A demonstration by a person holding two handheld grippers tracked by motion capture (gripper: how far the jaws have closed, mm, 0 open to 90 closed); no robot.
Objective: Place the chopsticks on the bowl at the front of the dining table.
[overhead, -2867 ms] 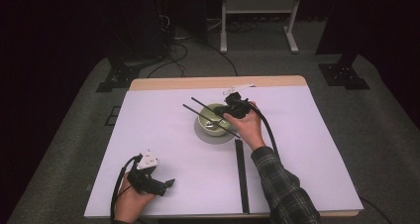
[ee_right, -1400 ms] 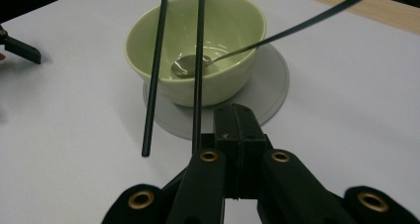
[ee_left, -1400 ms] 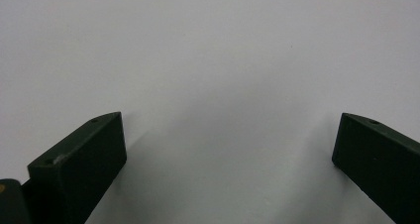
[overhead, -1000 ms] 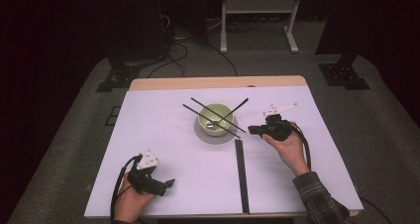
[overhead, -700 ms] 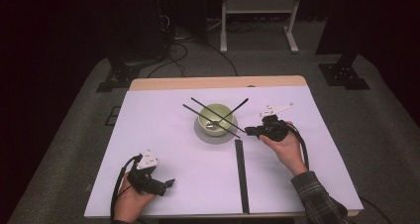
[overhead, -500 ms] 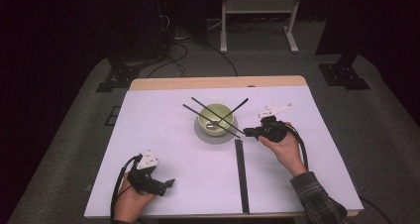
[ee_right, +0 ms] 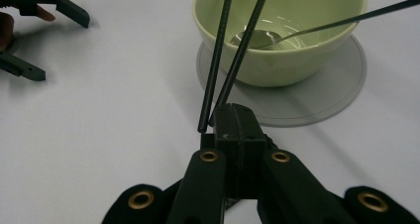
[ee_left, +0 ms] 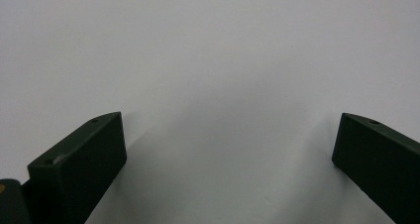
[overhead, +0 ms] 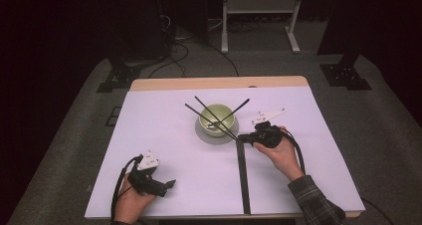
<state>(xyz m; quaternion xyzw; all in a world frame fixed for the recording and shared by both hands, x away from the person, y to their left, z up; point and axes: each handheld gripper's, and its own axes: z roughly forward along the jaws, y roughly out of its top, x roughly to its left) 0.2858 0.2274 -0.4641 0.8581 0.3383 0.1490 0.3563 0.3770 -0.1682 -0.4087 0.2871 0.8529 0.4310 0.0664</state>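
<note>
A pale green bowl [overhead: 217, 116] [ee_right: 285, 30] sits on a round grey saucer [overhead: 203, 133] [ee_right: 317, 97] in the middle of the white table. Two black chopsticks [overhead: 209, 115] [ee_right: 220, 50] lie across its rim, near ends resting on the table. A spoon [ee_right: 257, 35] rests inside, its dark handle [overhead: 241, 106] slanting out over the rim. My right gripper [overhead: 243, 138] [ee_right: 233, 116] is shut, empty, its tip right at the chopsticks' near ends. My left gripper [overhead: 169, 184] [ee_left: 230, 154] rests open on bare table at the front left, nothing between its fingers.
A black strip [overhead: 243, 177] runs from near the saucer to the table's front edge [overhead: 219, 216]. The white table surface [overhead: 164, 130] is bare to the left and right of the bowl. Stands and cables lie on the dark floor beyond the far edge.
My right hand left the bowl, drew back to the right, then slid left again until its tip reached the chopsticks' near ends. The left gripper has stayed put.
</note>
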